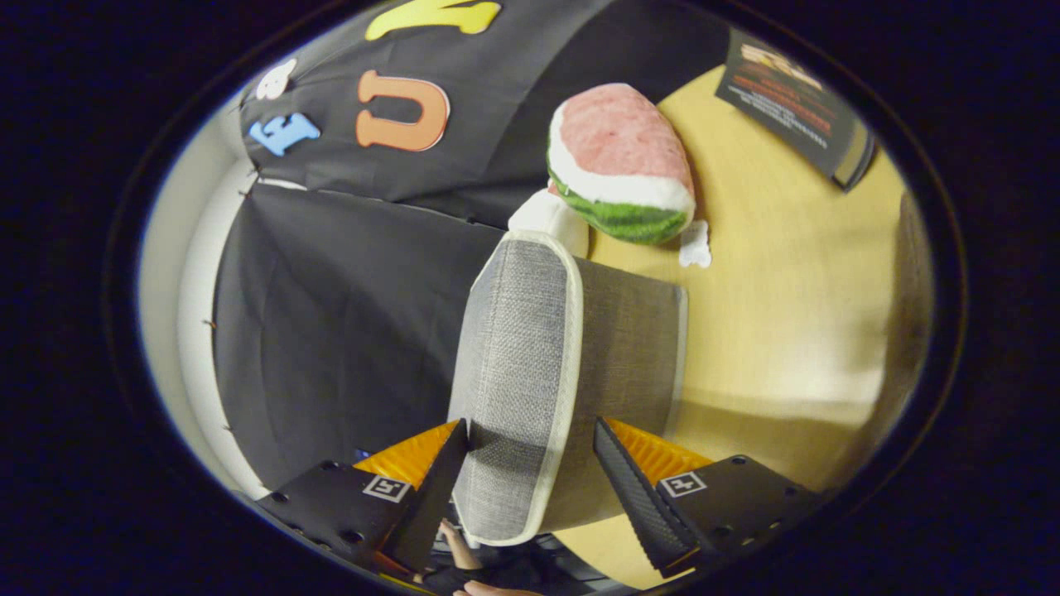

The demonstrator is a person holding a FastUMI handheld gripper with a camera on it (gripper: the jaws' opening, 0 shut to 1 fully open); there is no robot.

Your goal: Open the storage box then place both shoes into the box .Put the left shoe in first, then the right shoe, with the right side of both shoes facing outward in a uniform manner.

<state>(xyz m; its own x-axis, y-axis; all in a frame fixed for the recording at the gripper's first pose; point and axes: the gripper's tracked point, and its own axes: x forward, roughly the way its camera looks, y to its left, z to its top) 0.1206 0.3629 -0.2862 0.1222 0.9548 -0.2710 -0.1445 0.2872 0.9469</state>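
A grey woven lid (517, 356) with a cream trim, the storage box's, stands tilted up on edge between my fingers. My gripper (530, 451) is shut on its near end. The left finger (439, 480) presses its flat top face and the right finger (629, 488) presses its darker side wall (625, 348). The lid's far end reaches toward a plush watermelon slice. What lies under the lid is hidden.
A plush watermelon slice (621, 161) with a white tag (694, 244) lies on the pale wooden table (787, 314) just beyond the lid, beside a white rounded thing (546, 219). A black printed card (795, 103) sits farther off. A person's hand (464, 546) shows below my fingers.
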